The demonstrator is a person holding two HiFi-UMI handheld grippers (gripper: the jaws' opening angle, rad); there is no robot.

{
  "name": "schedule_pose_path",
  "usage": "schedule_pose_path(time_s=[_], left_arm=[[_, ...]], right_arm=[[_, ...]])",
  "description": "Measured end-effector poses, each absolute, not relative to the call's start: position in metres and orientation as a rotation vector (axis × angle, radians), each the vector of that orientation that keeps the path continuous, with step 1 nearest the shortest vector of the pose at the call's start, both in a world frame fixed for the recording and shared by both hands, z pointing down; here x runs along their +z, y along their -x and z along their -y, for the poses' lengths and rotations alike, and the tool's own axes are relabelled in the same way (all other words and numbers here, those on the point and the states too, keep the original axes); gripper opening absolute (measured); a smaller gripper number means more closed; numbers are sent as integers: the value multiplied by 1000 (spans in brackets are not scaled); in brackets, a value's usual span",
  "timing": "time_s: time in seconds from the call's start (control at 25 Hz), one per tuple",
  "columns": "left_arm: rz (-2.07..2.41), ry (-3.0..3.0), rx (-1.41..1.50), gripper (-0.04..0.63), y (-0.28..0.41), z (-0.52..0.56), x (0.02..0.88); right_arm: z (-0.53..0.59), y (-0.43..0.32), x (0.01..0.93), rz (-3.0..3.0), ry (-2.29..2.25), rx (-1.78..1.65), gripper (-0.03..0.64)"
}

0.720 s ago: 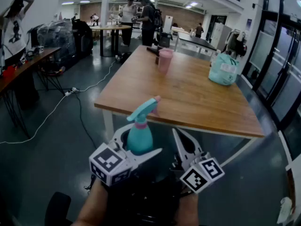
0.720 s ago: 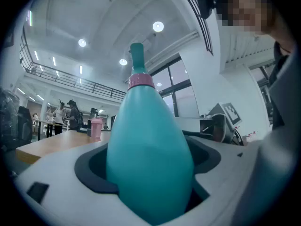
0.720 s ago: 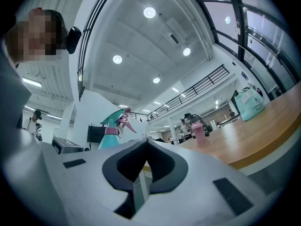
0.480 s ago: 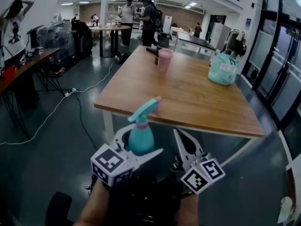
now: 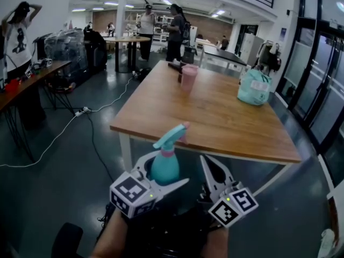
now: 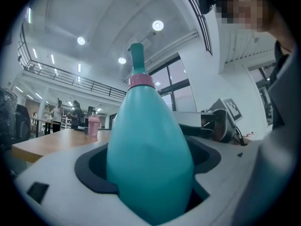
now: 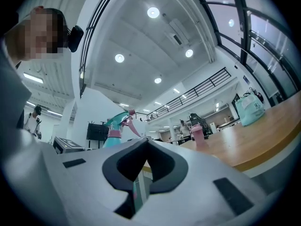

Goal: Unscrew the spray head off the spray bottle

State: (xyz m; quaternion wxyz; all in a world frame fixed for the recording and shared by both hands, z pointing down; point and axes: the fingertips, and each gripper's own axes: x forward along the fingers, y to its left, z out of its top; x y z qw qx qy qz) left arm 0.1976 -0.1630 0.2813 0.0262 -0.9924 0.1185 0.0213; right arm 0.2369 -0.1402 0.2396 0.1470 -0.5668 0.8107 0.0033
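Note:
A teal spray bottle [image 5: 164, 167] with a pink collar [image 5: 168, 151] and a teal spray head [image 5: 171, 134] stands upright in my left gripper [image 5: 164, 174], which is shut on the bottle's body. In the left gripper view the bottle [image 6: 150, 154] fills the dark jaw pads, its collar [image 6: 141, 81] above. My right gripper [image 5: 206, 162] is just right of the bottle, apart from it, shut with nothing in it. In the right gripper view its jaws [image 7: 146, 144] meet, and the bottle [image 7: 114, 128] shows to the left behind them.
A wooden table [image 5: 215, 112] stands ahead, with a pink cup [image 5: 188, 77] and a teal bag [image 5: 253, 86] on it. Cables lie on the dark floor [image 5: 80, 144] to the left. Several people stand at tables farther back.
Both grippers and the bottle sit slightly lower and to the right in the head view. The hold on the bottle and the shut right jaws are unchanged.

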Motion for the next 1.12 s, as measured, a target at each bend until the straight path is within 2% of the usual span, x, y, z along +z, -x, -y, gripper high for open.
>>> schedule_pose_path(time_s=[0.36,0.4,0.48,0.6,0.84,1.12], left_arm=[[-473,3027,-59,434,-190,179,302],[-495,3018,-71,434,-187,180,304],[-556,2989,-96,434,-182,187,309],[-652,2898,-185,434,-178,197,319],[-717,2710,-307,434,-177,197,324],[-553,2775,-224,434,-187,176,321]], right_arm=[[153,-178,221,-2595,1468,137,5],[156,-172,223,-2626,1459,131,15],[161,-160,229,-2680,1451,116,100],[164,-148,233,-2714,1412,76,151],[170,-144,239,-2725,1423,42,154],[156,-153,237,-2745,1292,-4,135]])
